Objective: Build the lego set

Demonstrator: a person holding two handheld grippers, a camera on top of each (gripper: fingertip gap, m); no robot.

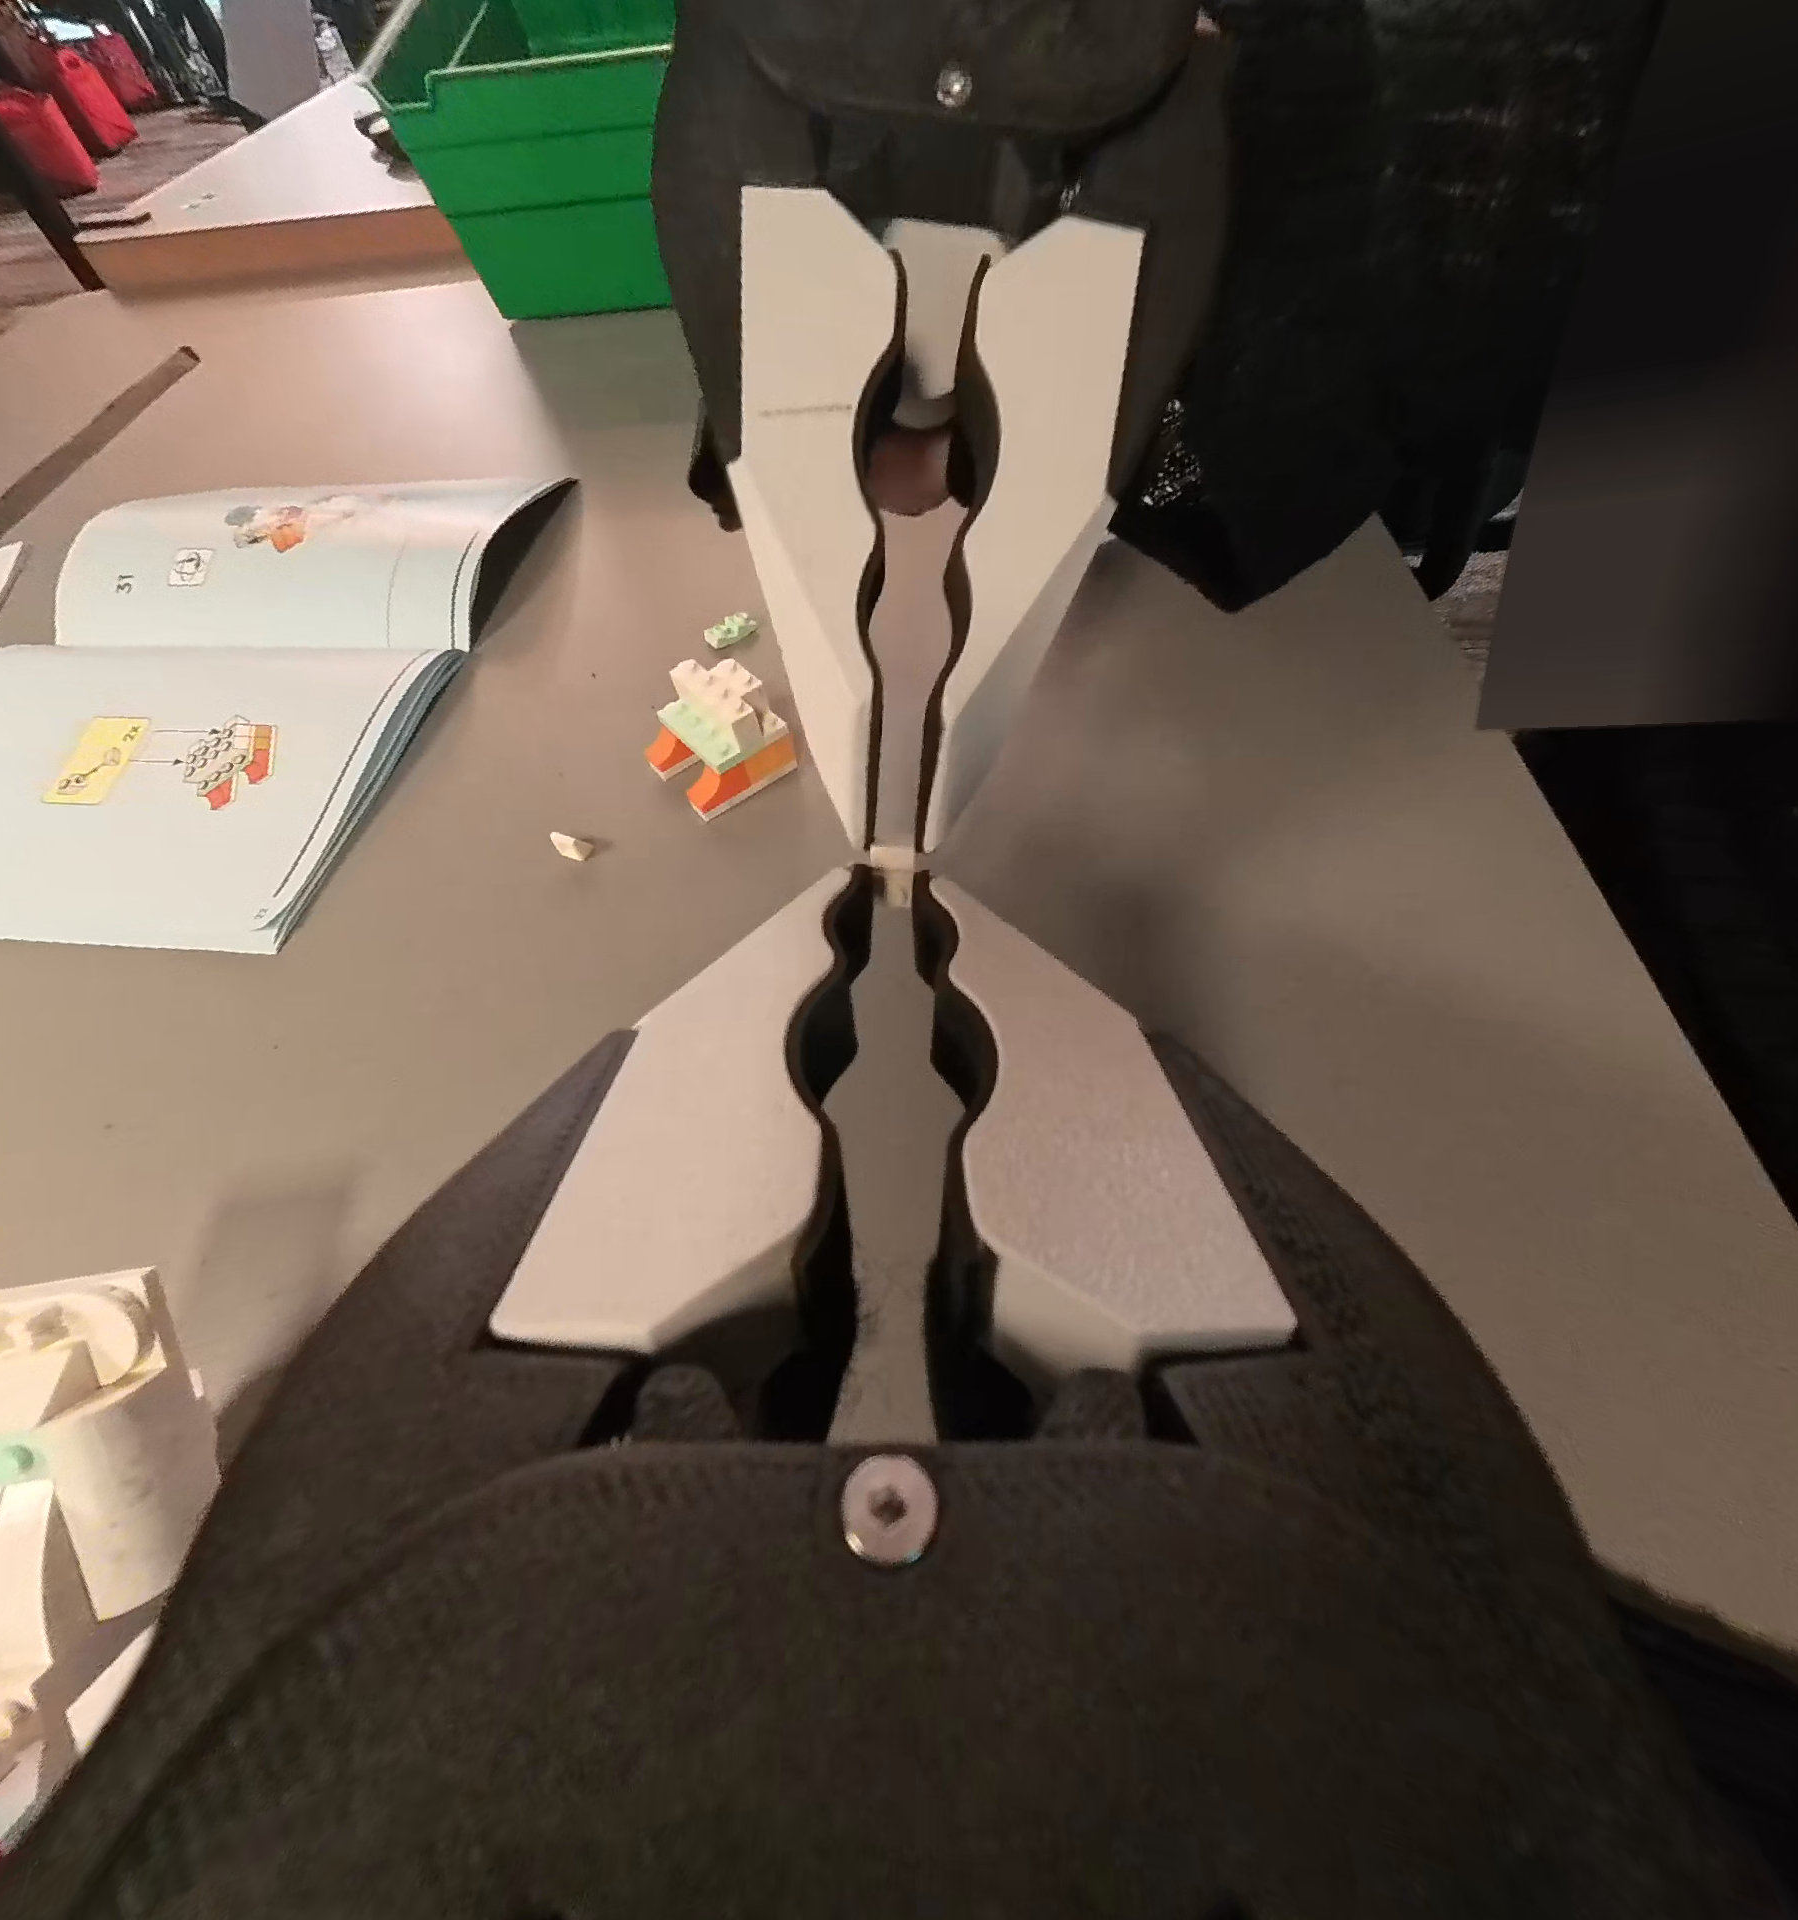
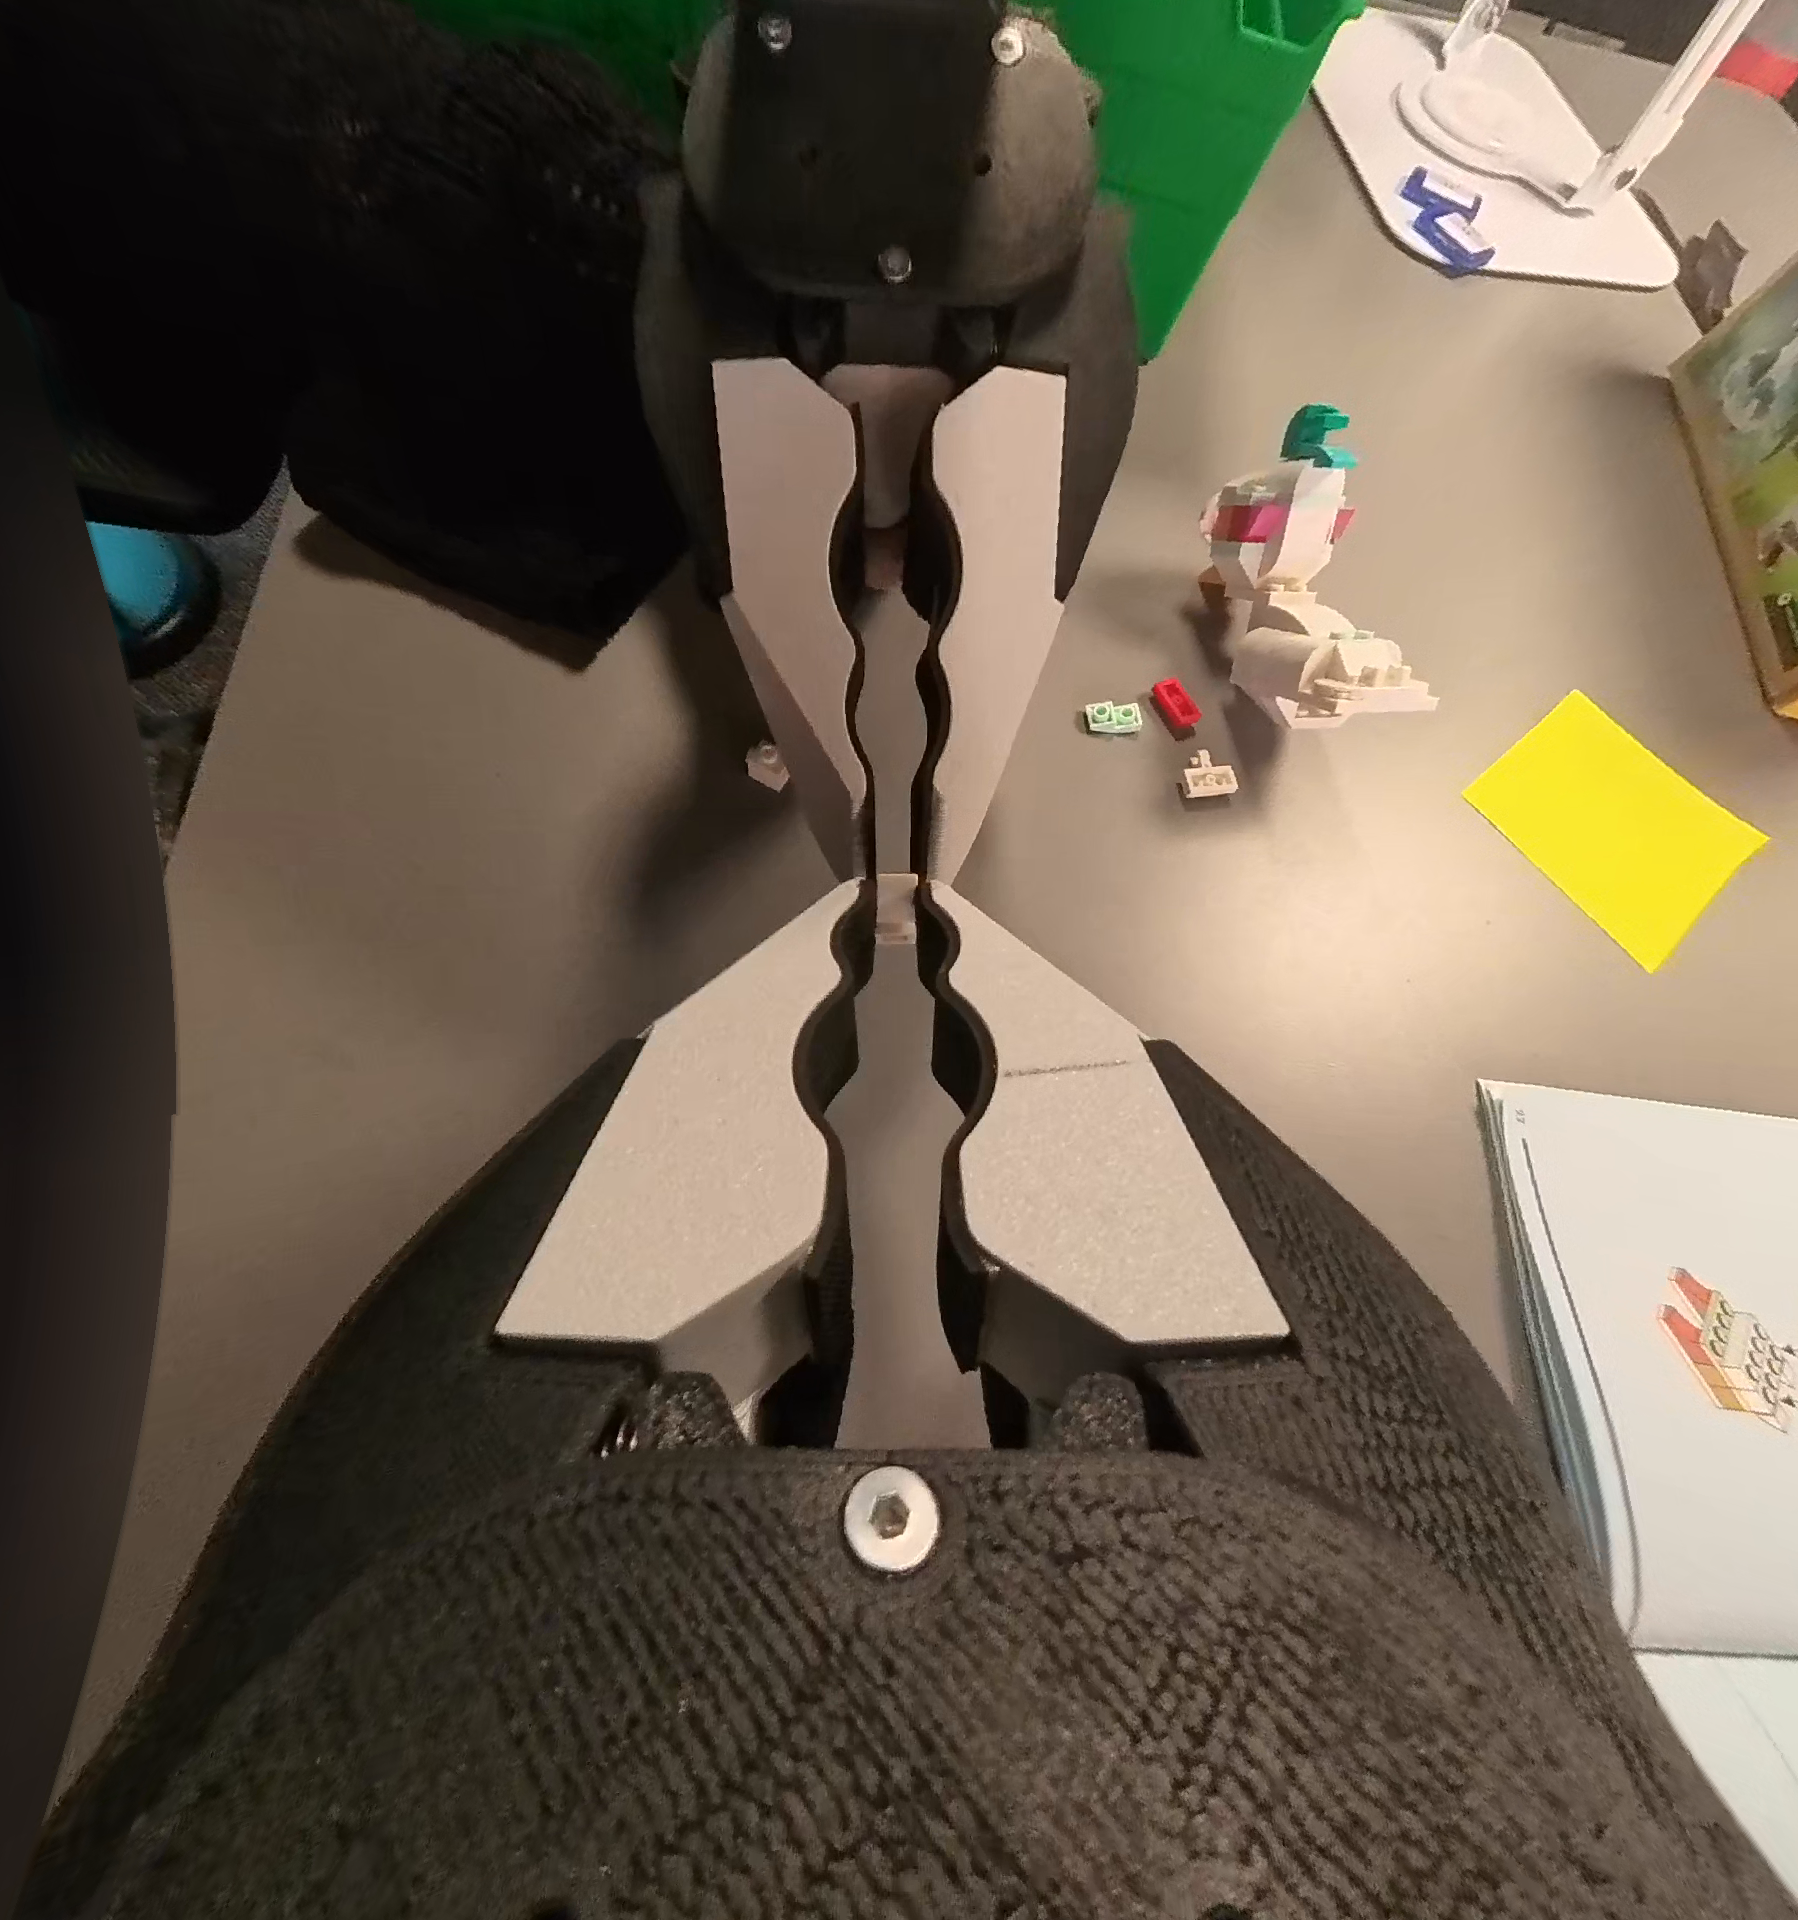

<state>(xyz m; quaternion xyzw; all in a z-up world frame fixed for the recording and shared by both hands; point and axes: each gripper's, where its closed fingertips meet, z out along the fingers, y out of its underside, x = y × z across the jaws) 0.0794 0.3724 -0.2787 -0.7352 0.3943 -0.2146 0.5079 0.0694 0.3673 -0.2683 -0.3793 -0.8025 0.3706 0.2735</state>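
Both grippers meet tip to tip above the grey table (image 1: 1238, 935), each clamped on a small white piece. From the left wrist view, the left gripper (image 1: 892, 885) pinches the lower white piece (image 1: 893, 886), while the right gripper (image 1: 897, 831), coming from the far side, holds the white piece (image 1: 895, 857) pressed against it. The right wrist view shows the same joint mirrored: the right gripper (image 2: 896, 914) nips its piece and the left gripper (image 2: 890, 868) points in from beyond.

Left of that meeting point in the left view stands a small orange, white and mint lego build (image 1: 723, 738), with a loose white slope piece (image 1: 571, 847) near it and an open instruction booklet (image 1: 188, 790) farther left. A green bin (image 1: 542, 177) sits behind. In the right view, a larger white lego model (image 2: 1290, 582), a red brick (image 2: 1175, 707) and a yellow sheet (image 2: 1612, 831) lie to the right.
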